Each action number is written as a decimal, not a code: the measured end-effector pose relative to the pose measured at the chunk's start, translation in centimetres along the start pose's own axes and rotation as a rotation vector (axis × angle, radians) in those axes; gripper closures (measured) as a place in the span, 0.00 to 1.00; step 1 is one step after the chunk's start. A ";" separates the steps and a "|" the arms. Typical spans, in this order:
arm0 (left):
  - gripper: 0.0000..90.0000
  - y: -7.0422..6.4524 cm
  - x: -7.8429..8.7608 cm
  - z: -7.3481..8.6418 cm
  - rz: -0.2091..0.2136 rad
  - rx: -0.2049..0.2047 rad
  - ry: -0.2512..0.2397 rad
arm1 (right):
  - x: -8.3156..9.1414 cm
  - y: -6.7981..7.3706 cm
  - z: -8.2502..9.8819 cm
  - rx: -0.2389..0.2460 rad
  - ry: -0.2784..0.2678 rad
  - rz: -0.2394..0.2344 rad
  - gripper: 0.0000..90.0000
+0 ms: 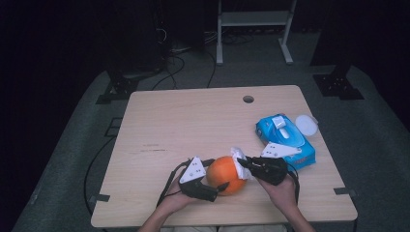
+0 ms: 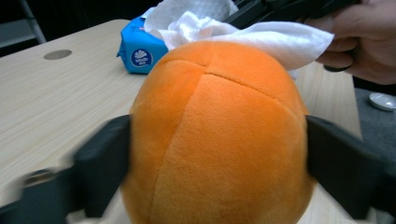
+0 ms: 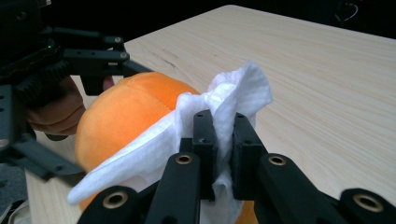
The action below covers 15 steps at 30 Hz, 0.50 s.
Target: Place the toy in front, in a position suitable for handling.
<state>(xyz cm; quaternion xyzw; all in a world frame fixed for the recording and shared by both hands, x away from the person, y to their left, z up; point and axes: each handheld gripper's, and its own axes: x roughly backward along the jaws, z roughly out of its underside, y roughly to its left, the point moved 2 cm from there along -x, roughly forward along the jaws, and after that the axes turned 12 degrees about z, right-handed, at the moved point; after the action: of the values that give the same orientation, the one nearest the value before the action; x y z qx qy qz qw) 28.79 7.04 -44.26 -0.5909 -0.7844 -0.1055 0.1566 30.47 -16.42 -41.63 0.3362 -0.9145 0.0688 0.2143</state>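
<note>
An orange plush ball (image 1: 223, 174) (image 2: 215, 140) (image 3: 126, 107) sits near the front edge of the wooden table (image 1: 193, 121). My left gripper (image 1: 217, 176) (image 2: 217, 154) has one black jaw on each side of the ball, close against the plush, which shows no dent; I read it as open. My right gripper (image 1: 240, 162) (image 3: 223, 123) is shut on a white tissue (image 1: 237, 154) (image 2: 280, 39) (image 3: 233, 93). The tissue lies draped over the ball's top right. In the right gripper view the left gripper (image 3: 93, 60) stands beyond the ball.
A blue pack of wipes (image 1: 285, 140) (image 2: 140, 51) lies at the table's right, just behind my right hand. A white round lid (image 1: 306, 124) rests beside it. A cable hole (image 1: 248, 99) is at the far edge. A metal stand (image 1: 254, 29) is on the floor beyond.
</note>
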 end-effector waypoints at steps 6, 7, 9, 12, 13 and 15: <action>0.40 -0.2 0.9 -1.0 -0.027 -0.025 0.013 | 1.1 1.5 -1.1 0.033 -0.070 -0.019 0.91; 0.40 -0.2 1.0 -1.0 -0.028 -0.027 0.017 | 1.3 2.0 -1.4 0.042 -0.083 -0.032 0.91; 0.41 -0.3 1.1 -1.1 -0.031 -0.029 0.024 | 1.4 2.7 -1.6 0.064 -0.094 -0.043 0.91; 0.41 -0.5 1.5 -1.3 -0.023 -0.025 0.020 | 1.3 2.7 -1.6 0.075 -0.089 -0.040 0.91; 0.41 -0.5 1.6 -1.3 -0.018 -0.026 0.023 | 1.2 2.5 -1.5 0.066 -0.081 -0.039 0.91; 0.40 -0.4 1.5 -1.3 -0.005 -0.017 0.025 | 0.7 1.8 -0.9 0.054 -0.049 -0.029 0.91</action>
<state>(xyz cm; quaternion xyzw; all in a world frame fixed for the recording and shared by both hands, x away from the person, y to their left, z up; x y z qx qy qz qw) 28.17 7.85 -42.49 -0.5889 -0.7828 -0.1199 0.1614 29.15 -15.15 -40.47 0.3565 -0.9124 0.0820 0.1836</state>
